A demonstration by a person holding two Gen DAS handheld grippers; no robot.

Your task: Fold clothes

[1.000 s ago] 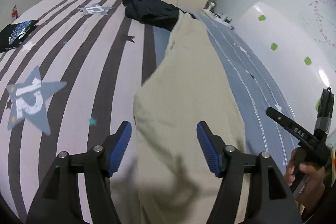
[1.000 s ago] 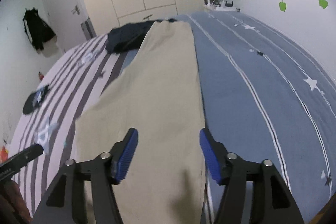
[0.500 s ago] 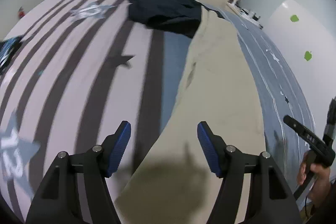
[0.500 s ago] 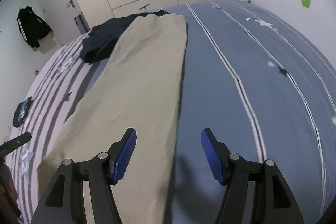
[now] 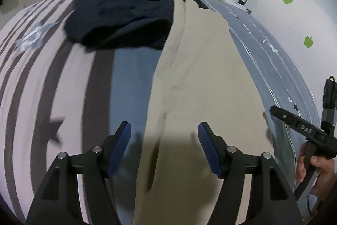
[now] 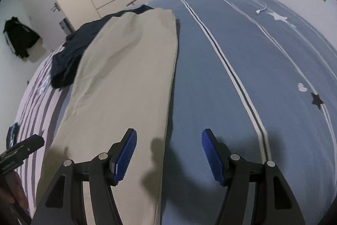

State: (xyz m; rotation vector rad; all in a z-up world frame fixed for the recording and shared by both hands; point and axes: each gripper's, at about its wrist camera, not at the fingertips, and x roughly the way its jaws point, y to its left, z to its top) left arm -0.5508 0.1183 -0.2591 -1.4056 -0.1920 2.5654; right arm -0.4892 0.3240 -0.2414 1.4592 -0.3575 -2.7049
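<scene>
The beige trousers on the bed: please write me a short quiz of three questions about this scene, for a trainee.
1. True or false: the left tongs are clamped on the beige trousers.
2. Which thing lies against the far end of the trousers? A) a dark blue garment B) a pillow C) a towel
3. Fill in: in the right wrist view, the right tongs hang over the trousers' right ____, half above the blue bedcover.

Key: 1 false, both tongs are open and empty; 2 A, the dark blue garment; 3 edge.

"DAS" on right claw point(image 5: 303, 130)
</scene>
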